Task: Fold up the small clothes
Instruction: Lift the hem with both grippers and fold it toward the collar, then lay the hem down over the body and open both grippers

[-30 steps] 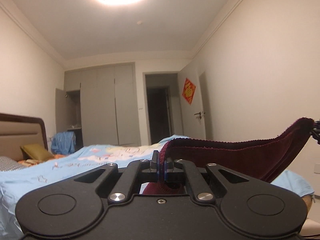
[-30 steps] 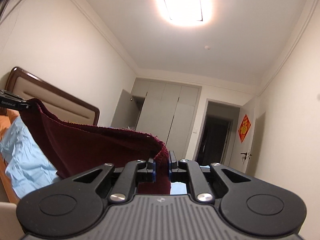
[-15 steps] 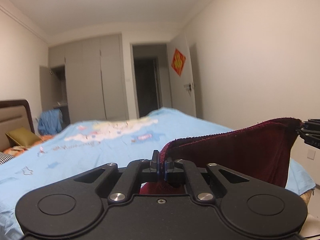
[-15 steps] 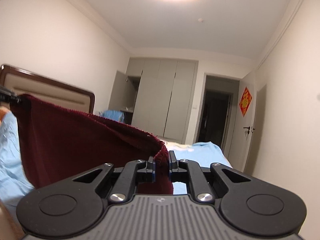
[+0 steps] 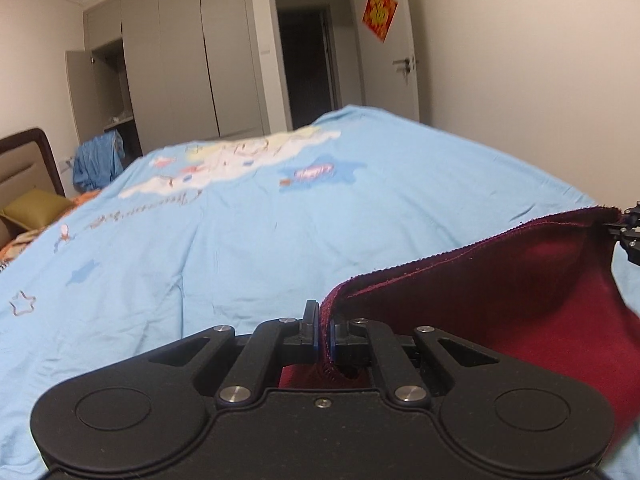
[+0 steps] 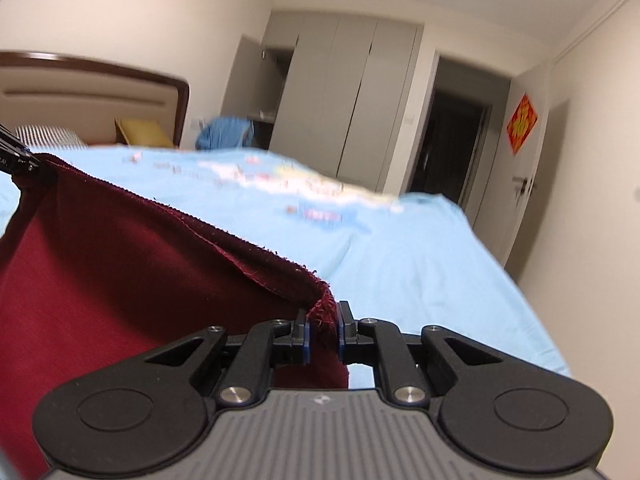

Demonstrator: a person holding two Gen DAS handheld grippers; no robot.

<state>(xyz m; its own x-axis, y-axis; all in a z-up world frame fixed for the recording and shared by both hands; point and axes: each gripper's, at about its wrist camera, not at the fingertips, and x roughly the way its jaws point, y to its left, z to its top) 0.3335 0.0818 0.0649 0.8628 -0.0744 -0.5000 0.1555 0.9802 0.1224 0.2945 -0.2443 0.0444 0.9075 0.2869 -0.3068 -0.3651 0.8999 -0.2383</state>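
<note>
Both grippers, left and right, dip toward the bed, each clamped on the cloth, ready to lay it flat.

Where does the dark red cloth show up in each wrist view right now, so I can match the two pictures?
Left wrist: the dark red cloth fills the lower right, pinched in the left gripper and stretching to the right gripper at the right edge.
Right wrist: the cloth fills the lower left, with its corner in the right gripper.
Shared landmark: the red door hanging.
</note>
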